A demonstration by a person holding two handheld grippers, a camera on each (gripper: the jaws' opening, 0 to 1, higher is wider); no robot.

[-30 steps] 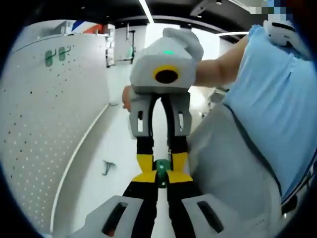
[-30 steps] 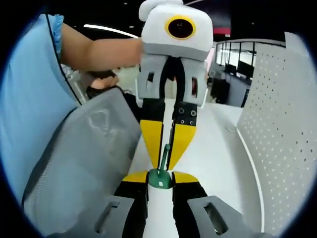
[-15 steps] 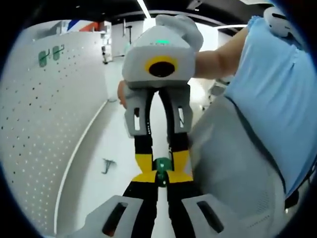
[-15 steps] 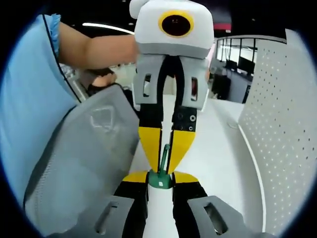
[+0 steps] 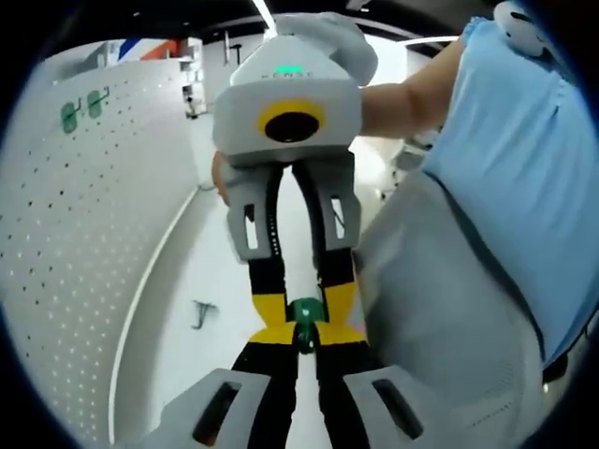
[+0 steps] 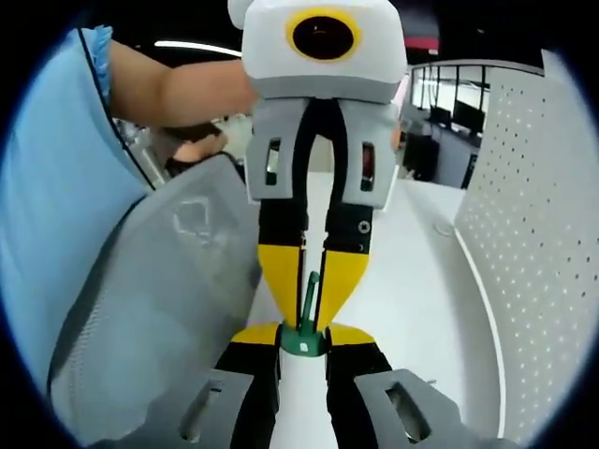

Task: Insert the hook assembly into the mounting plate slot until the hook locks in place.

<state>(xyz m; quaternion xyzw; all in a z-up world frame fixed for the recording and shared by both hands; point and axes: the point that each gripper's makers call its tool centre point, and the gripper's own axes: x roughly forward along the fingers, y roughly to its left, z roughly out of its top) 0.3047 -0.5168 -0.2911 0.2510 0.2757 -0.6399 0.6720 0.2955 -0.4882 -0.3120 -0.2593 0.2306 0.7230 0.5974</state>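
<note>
Both my grippers [image 5: 301,329] [image 6: 304,329] meet tip to tip, clamped together on the small green plastic hook assembly [image 6: 305,335] above the white bench [image 5: 215,281]; next I carry it to the white perforated mounting plate [image 5: 84,234]

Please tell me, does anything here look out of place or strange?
One thing stands out: a small hook piece lies loose on the white table, apart from the pegboard where two green pieces hang. Otherwise, both grippers meet tip to tip on one green hook part, the left gripper and right gripper.
</note>
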